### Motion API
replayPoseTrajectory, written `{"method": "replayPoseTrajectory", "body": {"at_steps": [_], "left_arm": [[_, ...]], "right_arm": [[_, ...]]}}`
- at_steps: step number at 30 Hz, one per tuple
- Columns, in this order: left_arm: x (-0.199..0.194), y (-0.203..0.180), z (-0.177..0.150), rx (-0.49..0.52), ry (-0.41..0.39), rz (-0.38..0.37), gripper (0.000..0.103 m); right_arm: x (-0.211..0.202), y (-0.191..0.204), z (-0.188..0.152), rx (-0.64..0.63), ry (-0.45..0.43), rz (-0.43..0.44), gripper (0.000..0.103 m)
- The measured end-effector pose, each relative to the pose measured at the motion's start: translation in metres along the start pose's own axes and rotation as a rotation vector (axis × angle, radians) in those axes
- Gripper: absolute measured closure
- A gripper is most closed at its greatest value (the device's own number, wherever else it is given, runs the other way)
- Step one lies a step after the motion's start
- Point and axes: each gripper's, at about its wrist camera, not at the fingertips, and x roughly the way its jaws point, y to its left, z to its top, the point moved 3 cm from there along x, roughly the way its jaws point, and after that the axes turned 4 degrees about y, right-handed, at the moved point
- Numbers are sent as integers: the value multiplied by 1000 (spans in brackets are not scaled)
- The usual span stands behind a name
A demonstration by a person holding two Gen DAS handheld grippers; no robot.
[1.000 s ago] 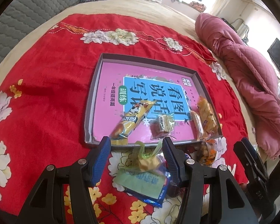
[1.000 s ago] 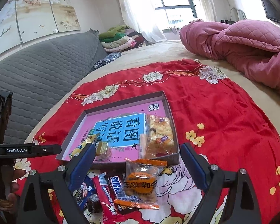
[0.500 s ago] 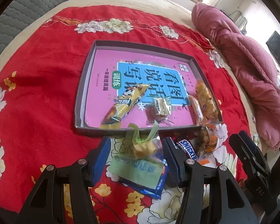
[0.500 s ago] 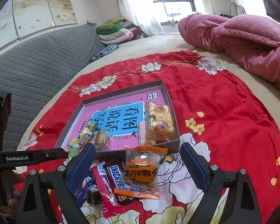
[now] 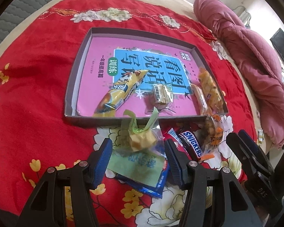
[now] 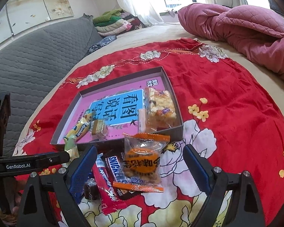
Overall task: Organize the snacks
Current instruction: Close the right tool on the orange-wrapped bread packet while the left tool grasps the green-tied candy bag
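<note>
A shallow grey box (image 5: 79, 60) with a pink book inside lies on the red floral cloth and holds a yellow snack stick (image 5: 121, 92), a small wrapped biscuit (image 5: 161, 94) and a pack of crispy cakes (image 5: 210, 89). My left gripper (image 5: 138, 151) is open around a yellow cake in a clear, green-topped wrapper (image 5: 142, 138), which rests on a green and blue packet (image 5: 142, 168). My right gripper (image 6: 140, 162) is open around an orange-trimmed cake pack (image 6: 142, 158), a Snickers bar (image 6: 115, 168) and a red bar (image 6: 106, 185).
A pink quilt (image 6: 246, 30) is heaped at the far right of the bed. A grey padded headboard (image 6: 28, 60) runs along the left. Folded clothes (image 6: 113, 22) are stacked by the window. The box (image 6: 172, 94) has low walls.
My left gripper has moved forward and down toward the box front, and the green-topped cake now sits between its fingers. My right gripper has shifted slightly closer to the loose snacks.
</note>
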Motion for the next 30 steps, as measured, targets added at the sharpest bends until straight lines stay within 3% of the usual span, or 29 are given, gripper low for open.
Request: {"method": "replayPoseTrajectory", "body": {"at_steps": [15, 30], "left_arm": [[12, 2, 0, -13, 17, -20, 44], [17, -1, 2, -19, 17, -32, 44]], "right_arm": [[21, -6, -7, -6, 44, -53, 11], [37, -12, -11, 27, 83, -41, 11]]}}
